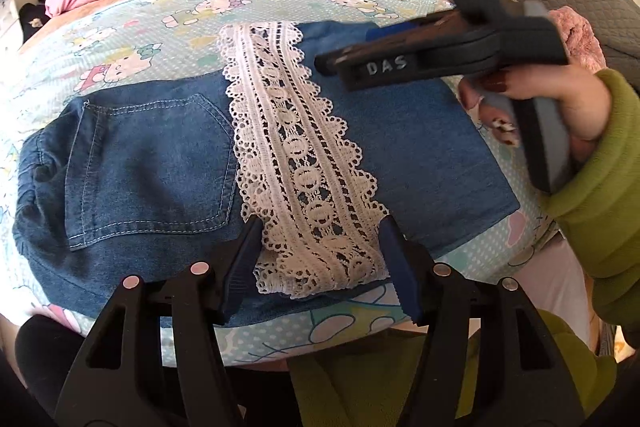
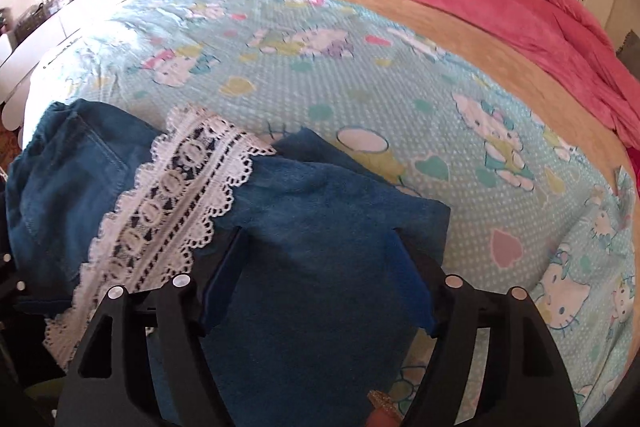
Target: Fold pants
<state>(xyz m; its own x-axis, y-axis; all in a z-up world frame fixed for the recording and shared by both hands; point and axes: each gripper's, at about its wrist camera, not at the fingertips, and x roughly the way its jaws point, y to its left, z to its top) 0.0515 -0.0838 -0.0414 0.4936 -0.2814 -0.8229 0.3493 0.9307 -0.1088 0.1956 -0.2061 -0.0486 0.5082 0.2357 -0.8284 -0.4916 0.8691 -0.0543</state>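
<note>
Lying at the bed's (image 2: pixel 320 75) near edge, soft pants (image 1: pixel 152 163) need hem grips; left gripper (image 1: pixel 320 259) and right gripper (image 2: pixel 320 275) jaws apart.

The left tool (image 1: pixel 320 247) has its fingers spread wide, while the right tool (image 2: pixel 320 267), gripped in the right hand (image 1: pixel 560 107), also gapes.

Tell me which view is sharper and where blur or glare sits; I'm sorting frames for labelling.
Left wrist view: sharper, lace and pocket stitching crisp; only the right gripper smears. Right wrist view: softer all over, pants fuzzy, glare whitening the bedsheet at left. Both bow the bed, fisheye style.
</note>
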